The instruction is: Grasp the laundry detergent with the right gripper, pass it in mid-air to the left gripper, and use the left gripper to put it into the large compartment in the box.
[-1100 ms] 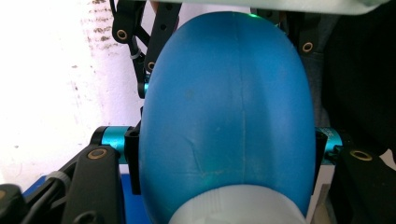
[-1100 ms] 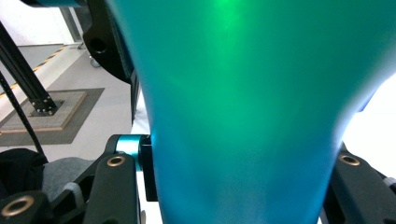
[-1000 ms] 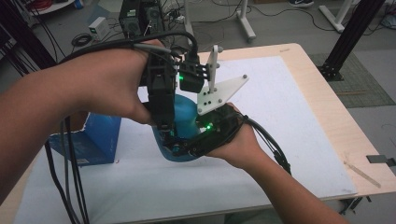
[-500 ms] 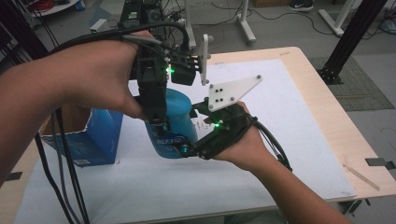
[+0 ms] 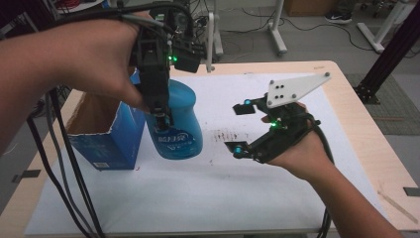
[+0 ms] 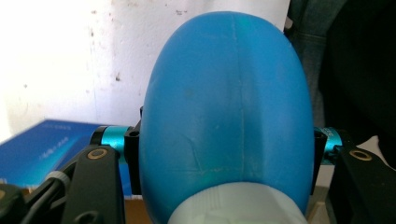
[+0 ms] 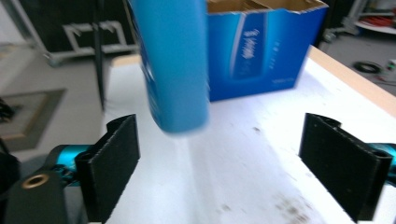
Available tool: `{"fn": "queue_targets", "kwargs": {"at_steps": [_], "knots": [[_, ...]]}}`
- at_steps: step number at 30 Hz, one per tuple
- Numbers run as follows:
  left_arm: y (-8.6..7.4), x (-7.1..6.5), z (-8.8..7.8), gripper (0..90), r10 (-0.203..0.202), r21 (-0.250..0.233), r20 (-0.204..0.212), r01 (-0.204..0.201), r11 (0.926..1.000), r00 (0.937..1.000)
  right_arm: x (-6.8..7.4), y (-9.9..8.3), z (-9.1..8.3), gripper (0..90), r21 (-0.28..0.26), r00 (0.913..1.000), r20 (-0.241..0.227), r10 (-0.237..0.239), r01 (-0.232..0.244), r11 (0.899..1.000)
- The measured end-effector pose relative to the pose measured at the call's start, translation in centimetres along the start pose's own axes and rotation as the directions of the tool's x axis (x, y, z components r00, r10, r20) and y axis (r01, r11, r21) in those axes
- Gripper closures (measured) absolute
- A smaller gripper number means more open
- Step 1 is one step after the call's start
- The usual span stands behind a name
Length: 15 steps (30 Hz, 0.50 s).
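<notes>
High view. The left gripper [image 5: 163, 116] comes down from above and clamps the upper part of a blue bottle [image 5: 179, 124], which hangs upright with its base just above the white sheet [image 5: 237, 183] covering the table. The top-down hold keeps the bottle's axis vertical, which suits lifting it over a wall. The open blue carton [image 5: 101, 136] stands touching or just beside the bottle on the bottle's left, with its flaps up and its cavity exposed; it is judged to be the bottle's destination or source, though which cannot be told. The right gripper [image 5: 240, 130] lies well to the right of the bottle, low over the sheet, with its jaws spread and nothing between them, so that it does not obstruct the left arm.

Left gripper view. The camera looks down the rounded shoulder of the blue bottle [image 6: 229, 112]. The two black jaws press against its opposite flanks, near its widest part, so that the curved wall cannot roll out. A corner of the carton [image 6: 42, 149] shows beside the bottle.

Right gripper view. The jaws stand wide apart and empty. Beyond them the bottle [image 7: 175, 65] hangs clear of the sheet [image 7: 252, 168], blurred by motion, with the carton [image 7: 266, 51] just behind it.
</notes>
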<state>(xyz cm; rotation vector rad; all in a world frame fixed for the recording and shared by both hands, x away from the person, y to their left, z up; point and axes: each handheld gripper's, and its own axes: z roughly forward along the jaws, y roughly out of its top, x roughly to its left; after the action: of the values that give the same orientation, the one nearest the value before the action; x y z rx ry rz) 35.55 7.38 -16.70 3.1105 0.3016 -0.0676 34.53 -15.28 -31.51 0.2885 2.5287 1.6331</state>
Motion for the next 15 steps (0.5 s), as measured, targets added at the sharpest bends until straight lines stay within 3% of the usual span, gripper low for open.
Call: {"fn": "queue_targets", "kwargs": {"at_steps": [6, 8, 10, 11, 12, 14, 15], "knots": [[-2.7, 1.1, -2.3, 39.1, -0.087, -0.033, 0.026, 0.088, 0.9956, 0.9958, -0.5, 0.8, -1.4, 2.5, 0.116, 0.997, 0.064, -0.043, 0.035, 0.993], [-3.5, 1.3, -3.1, 39.2, -0.13, -0.033, 0.024, 0.131, 0.9909, 0.9912, -0.8, 1.1, -1.8, 0.6, 0.149, 0.9962, 0.074, -0.046, 0.035, 0.988], [-3.9, 1.5, -3.5, 39.1, -0.141, -0.026, 0.022, 0.142, 0.9895, 0.9897, -0.9, 1.2, -2.0, 0.6, 0.178, 0.9945, 0.085, -0.062, 0.046, 0.983], [-4.8, 1.8, -4.3, 39.1, -0.186, -0.026, 0.021, 0.186, 0.9822, 0.9824, -0.9, 1.4, -2.2, 0.6, 0.2, 0.9924, 0.092, -0.082, 0.062, 0.978], [-4.8, 1.8, -4.3, 39.1, -0.186, -0.026, 0.021, 0.186, 0.9822, 0.9824, -0.9, 1.4, -2.2, 0.6, 0.2, 0.9924, 0.092, -0.082, 0.062, 0.978], [-6.3, 2.5, -5.6, 39.1, -0.269, -0.031, 0.025, 0.269, 0.9626, 0.9629, -1.2, 2.2, -3.1, 0.6, 0.25, 0.9874, 0.103, -0.12, 0.091, 0.964], [-6.6, 2.7, -5.9, 39.1, -0.287, -0.032, 0.029, 0.288, 0.957, 0.9574, -1.2, 2.3, -3.3, 0.6, 0.251, 0.9865, 0.105, -0.125, 0.096, 0.963]]}}
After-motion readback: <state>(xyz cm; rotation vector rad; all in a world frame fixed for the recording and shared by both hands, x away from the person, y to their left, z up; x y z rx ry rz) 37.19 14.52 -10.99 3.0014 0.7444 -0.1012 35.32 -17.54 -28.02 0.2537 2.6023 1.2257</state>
